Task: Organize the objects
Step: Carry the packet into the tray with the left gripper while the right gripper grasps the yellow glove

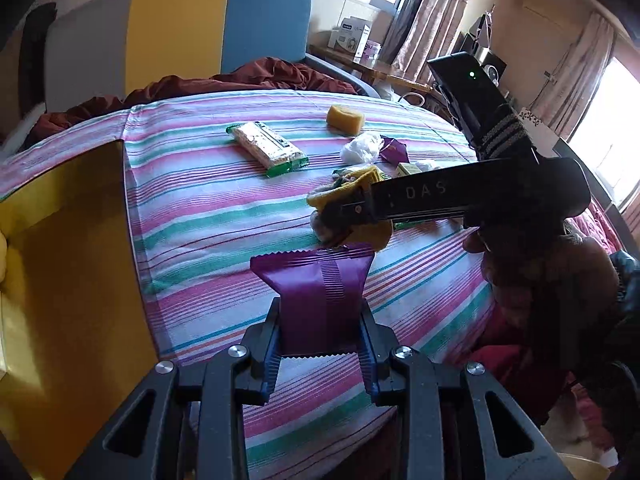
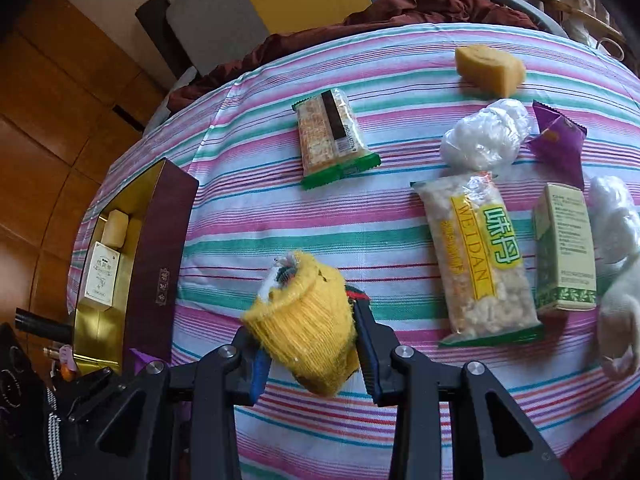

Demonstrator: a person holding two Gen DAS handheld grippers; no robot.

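My left gripper (image 1: pixel 320 316) is shut on a purple snack packet (image 1: pixel 316 292) and holds it above the striped cloth, right of the box's gold inside (image 1: pixel 68 240). My right gripper (image 2: pixel 308 340) is shut on a yellow knitted pouch (image 2: pixel 304 320) and holds it above the cloth. It shows in the left wrist view (image 1: pixel 340 216) just beyond the purple packet. The maroon box with gold lining (image 2: pixel 160 256) lies at the left and holds a white carton (image 2: pixel 102 280) and a yellow block (image 2: pixel 116 226).
On the striped cloth (image 2: pixel 260 208) lie a green-ended cracker pack (image 2: pixel 332 136), a yellow sponge (image 2: pixel 490 66), a crumpled clear bag (image 2: pixel 484 134), another purple packet (image 2: pixel 560 144), a WEIDAN snack bag (image 2: pixel 476 256), a green-white carton (image 2: pixel 564 248) and a white cloth (image 2: pixel 616 280).
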